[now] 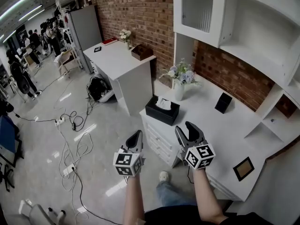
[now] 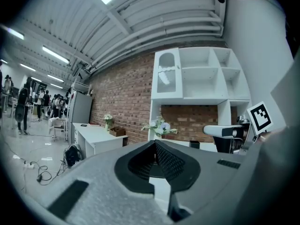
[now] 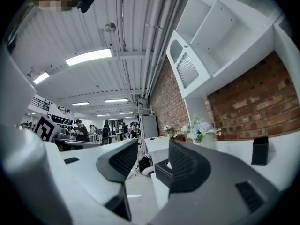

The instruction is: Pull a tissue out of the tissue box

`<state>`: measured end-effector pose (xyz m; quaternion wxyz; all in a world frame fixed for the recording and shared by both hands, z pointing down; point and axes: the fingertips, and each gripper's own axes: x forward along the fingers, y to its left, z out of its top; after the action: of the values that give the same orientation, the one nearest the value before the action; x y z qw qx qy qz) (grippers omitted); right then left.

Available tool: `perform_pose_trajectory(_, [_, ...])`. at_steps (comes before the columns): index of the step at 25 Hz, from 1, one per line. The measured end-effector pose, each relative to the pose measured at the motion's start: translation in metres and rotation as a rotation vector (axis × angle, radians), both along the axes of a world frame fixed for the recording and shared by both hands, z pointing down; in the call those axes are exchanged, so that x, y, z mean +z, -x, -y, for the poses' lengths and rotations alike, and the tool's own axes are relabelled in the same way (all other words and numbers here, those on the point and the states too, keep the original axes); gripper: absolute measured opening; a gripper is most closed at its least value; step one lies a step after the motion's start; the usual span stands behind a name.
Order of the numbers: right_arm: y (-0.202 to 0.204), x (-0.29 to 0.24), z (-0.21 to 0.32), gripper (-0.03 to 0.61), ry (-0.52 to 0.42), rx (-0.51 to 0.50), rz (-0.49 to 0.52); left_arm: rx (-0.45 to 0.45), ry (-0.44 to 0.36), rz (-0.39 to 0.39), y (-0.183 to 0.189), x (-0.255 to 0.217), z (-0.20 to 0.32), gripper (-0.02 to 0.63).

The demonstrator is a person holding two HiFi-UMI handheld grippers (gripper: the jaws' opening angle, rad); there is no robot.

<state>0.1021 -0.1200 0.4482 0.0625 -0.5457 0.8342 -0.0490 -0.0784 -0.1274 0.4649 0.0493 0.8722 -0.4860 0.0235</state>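
The black tissue box (image 1: 162, 110) stands near the left end of the white desk (image 1: 220, 130), with a white tissue (image 1: 163, 103) sticking up from its slot. My right gripper (image 1: 186, 129) hovers over the desk's front edge, short of the box, open and empty. In the right gripper view the tissue box (image 3: 161, 171) shows between the spread jaws of the right gripper (image 3: 153, 146), partly hidden by the right jaw. My left gripper (image 1: 136, 137) hangs over the floor left of the desk, shut on nothing. The left gripper (image 2: 154, 144) has its tips touching.
A vase of flowers (image 1: 180, 81) stands behind the box. A small black stand (image 1: 223, 102) and a framed picture (image 1: 243, 168) lie further right on the desk. White shelving (image 1: 243, 27) rises above. A second desk (image 1: 117, 60), cables (image 1: 75, 139) and distant people are to the left.
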Motion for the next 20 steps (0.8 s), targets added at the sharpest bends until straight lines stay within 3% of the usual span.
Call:
perform_pose_trajectory(11, [-0.015,0.039,0.174,0.187,0.112,-0.012,0.000,0.019,0.053,0.060,-0.026,0.024,0.175,0.009])
perform_pose_trajectory(20, [-0.017,0.051,0.227,0.187,0.164,-0.001,-0.007,0.036,0.093,0.041,-0.031,0.032,0.232,0.009])
